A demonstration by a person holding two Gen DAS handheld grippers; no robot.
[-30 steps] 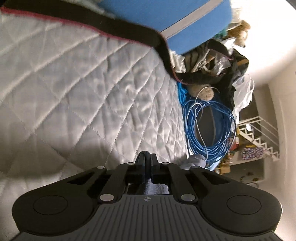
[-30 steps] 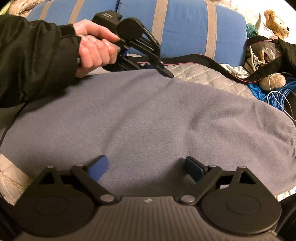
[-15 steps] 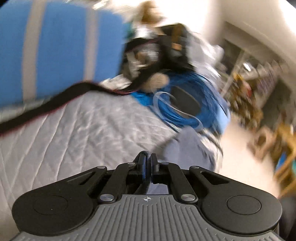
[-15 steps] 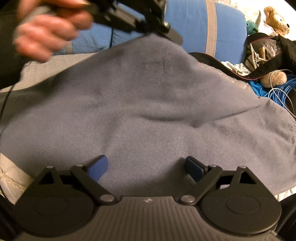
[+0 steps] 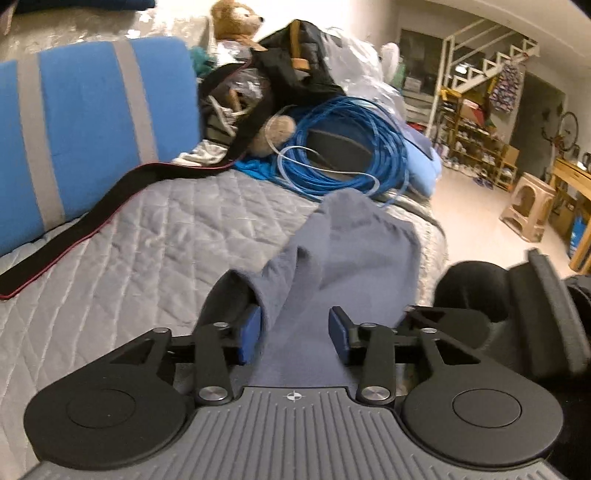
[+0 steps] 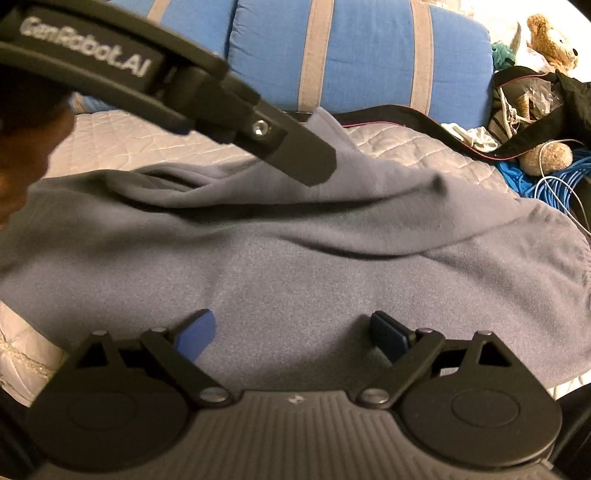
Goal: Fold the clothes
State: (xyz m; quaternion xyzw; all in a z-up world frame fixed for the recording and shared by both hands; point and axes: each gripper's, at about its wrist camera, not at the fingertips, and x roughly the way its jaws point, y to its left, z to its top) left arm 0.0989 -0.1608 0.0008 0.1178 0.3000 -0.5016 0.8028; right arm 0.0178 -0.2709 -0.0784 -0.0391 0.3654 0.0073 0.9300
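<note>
A grey fleece garment [image 6: 295, 266] lies spread on the quilted bed, its far edge pulled over into a loose fold toward the near side. My left gripper [image 5: 295, 325] hangs above that fold and its jaws are opening. The cloth [image 5: 351, 251] still drapes between them and over the left pad [image 5: 249, 332], but the pads are not pressing on it. In the right wrist view, one of the left gripper's fingers [image 6: 306, 162] reaches in from the upper left. My right gripper [image 6: 291, 328] stands open low over the garment's near part, gripping nothing.
A blue cushion with grey stripes [image 6: 362, 62] lines the back of the bed. A black strap [image 5: 92, 221] crosses the grey quilt [image 5: 147, 240]. A blue cable coil [image 5: 351, 158], bags and a teddy bear [image 5: 236, 22] crowd the far right. Past the bed's edge stands a stool [image 5: 528, 206].
The left gripper lifted the garment's far edge, carried it over toward the near side while rolling, and then parted its jaws. The right gripper has stayed still.
</note>
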